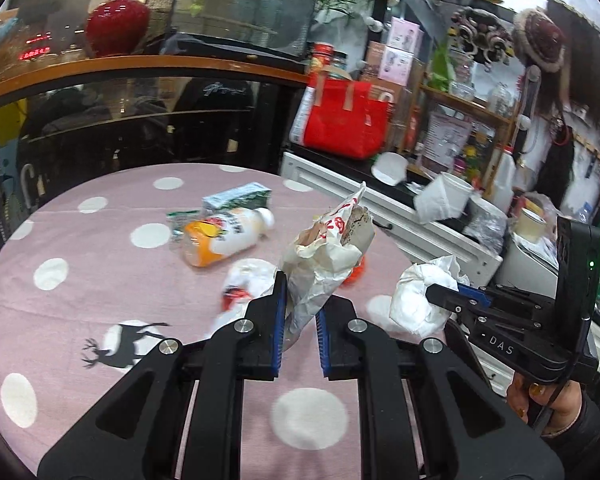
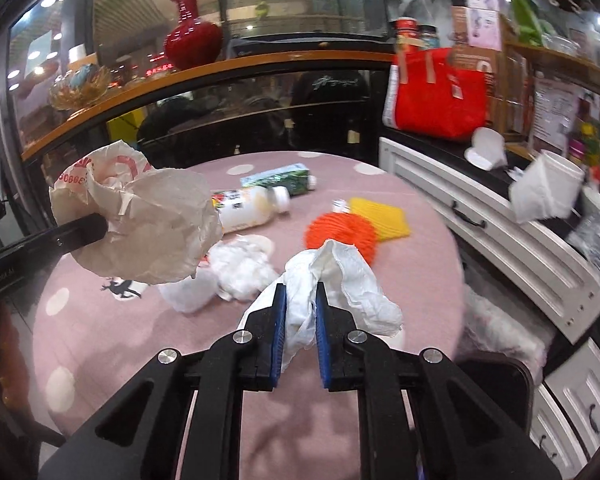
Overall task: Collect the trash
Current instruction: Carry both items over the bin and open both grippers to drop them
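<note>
A round bench (image 2: 340,400) is covered by a pink, white-dotted cloth. Behind it a dark glass display case (image 1: 140,120) is topped by a wooden ledge (image 2: 260,62) bearing a red vase (image 2: 192,36). White drawers (image 2: 480,216) are seen alongside.

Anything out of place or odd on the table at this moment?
Yes. A plastic bottle lies on its side on the pink tablecloth, with a green carton tipped over behind it and crumpled tissues scattered nearby. The left gripper holds a paper bag, the right gripper a tissue wad.
</note>
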Available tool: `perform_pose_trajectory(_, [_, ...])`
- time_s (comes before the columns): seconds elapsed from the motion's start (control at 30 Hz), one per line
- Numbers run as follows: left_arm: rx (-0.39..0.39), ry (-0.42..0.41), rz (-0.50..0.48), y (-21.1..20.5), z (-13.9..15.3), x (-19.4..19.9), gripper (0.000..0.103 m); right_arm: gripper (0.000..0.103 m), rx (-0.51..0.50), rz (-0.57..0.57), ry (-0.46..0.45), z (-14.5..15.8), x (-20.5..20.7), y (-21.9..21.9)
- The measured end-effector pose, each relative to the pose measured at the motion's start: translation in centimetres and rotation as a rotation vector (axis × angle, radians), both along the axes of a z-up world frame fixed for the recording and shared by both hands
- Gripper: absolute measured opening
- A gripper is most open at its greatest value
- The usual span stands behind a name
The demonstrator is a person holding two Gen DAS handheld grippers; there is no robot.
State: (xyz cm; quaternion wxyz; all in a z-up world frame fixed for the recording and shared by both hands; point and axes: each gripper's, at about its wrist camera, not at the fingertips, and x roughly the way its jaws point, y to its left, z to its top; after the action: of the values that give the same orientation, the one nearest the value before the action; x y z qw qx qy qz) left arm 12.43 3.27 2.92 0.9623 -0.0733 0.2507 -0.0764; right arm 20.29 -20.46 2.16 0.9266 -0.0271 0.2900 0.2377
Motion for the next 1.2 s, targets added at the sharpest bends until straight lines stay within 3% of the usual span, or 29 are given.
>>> perform_pose_trajectory(0.37, [0.019,0.026,-0.2,-9.1,-0.7,1.2,0.014,0.014,0.008,-0.234,0.073,-3.6,-1.9,-9.6])
perform_pose_trajectory(0.7, [0.049,0.045,-0.367,-16.7,-1.3,2.3,0.014,0.014,0.062,-0.468,0.276,-9.7,-1.2,-17.7])
perform_pose_trajectory(1.0, [0.068,0.118,-0.465,-21.4,-3.4,3.8,0.014,0.014,0.098,-0.568,0.465,-17.1,0.5,-20.9])
perform_pose_trajectory(1.2, [0.105,0.161,-0.507,-24.1,-4.9,4.6,0.014,0.016,0.104,-0.623,0.546,-20.2,0.3,-22.3])
